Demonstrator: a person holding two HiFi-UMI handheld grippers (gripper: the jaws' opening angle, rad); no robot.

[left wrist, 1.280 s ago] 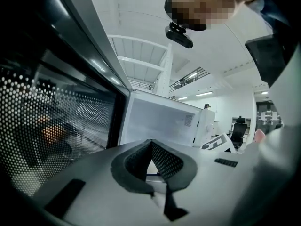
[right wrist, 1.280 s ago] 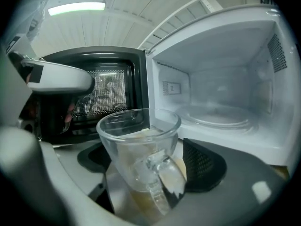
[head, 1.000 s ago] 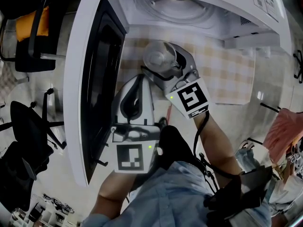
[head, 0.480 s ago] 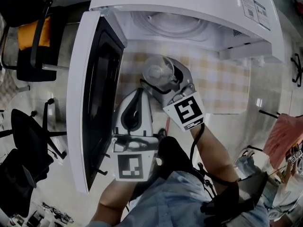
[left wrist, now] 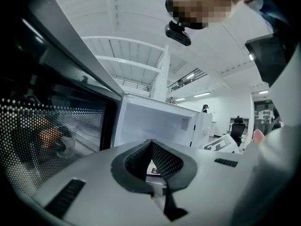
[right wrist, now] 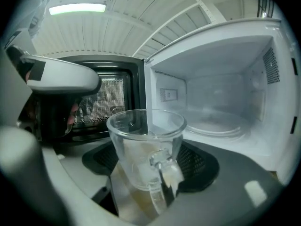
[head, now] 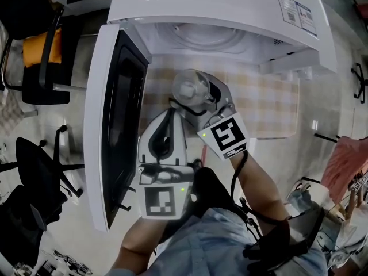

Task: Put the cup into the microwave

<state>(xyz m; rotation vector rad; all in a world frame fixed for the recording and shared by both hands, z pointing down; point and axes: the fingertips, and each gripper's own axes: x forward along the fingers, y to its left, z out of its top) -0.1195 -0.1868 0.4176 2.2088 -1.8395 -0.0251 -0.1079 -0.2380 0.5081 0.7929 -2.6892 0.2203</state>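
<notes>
The microwave door (head: 115, 125) stands swung wide at the left. Just beside it, the left hand-held gripper (head: 170, 112) is pinched together with nothing in its grasp. To its right, the right hand-held gripper (head: 199, 95) has its jaws spread fairly wide and clamped on either side of the clear glass cup (head: 191, 88). The cup is upright, its handle facing back toward the person. It hangs above the checked cloth (head: 270, 102) on the desk, in front of the microwave (head: 218, 10) and not yet inside. The cavity is open and bare, with its glass turntable (right wrist: 221, 126) waiting.

The risk appears to lie in the last stretch. The glass is smooth and held only at its sides, so a knock of its base against the cavity's lower lip could twist it loose or tip it. The two grippers sit close together, and a bump from the left one, or the door drifting inward, could jolt the cup. Letting go before it sits flat on the turntable might topple it.
</notes>
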